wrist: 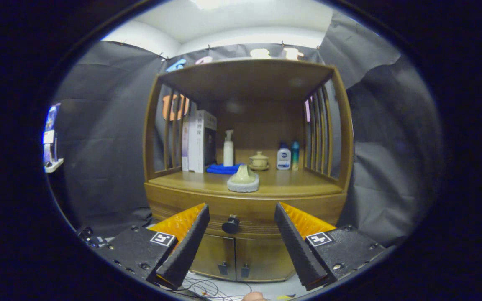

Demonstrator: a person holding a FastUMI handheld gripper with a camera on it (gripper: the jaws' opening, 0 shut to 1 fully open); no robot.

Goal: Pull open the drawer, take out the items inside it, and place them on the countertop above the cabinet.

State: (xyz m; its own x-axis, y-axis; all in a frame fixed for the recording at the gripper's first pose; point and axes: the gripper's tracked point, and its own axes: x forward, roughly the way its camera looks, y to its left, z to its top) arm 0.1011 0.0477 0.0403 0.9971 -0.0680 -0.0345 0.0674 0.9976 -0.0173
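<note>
Wooden cabinet surface (pixel 299 184) above the shut drawer (pixel 245 209) carries a pale green stone-like piece (pixel 243 179). Wide open, empty tool (pixel 242 216) faces the drawer's black round knob (pixel 231 225); drawer contents are hidden.

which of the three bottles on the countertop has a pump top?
The tall white bottle, beside the books behind the blue cloth. The other two stand right of the lidded jar and have plain caps. The fingers are open, around the drawer knob.

A wooden countertop (pixel 291 184) at frame centre is occupied by books (pixel 199 140), a pump bottle (pixel 228 148), blue cloth (pixel 223 168), a lidded pot (pixel 259 161), two bottles (pixel 288 156) and a stone dish (pixel 243 179).
</note>
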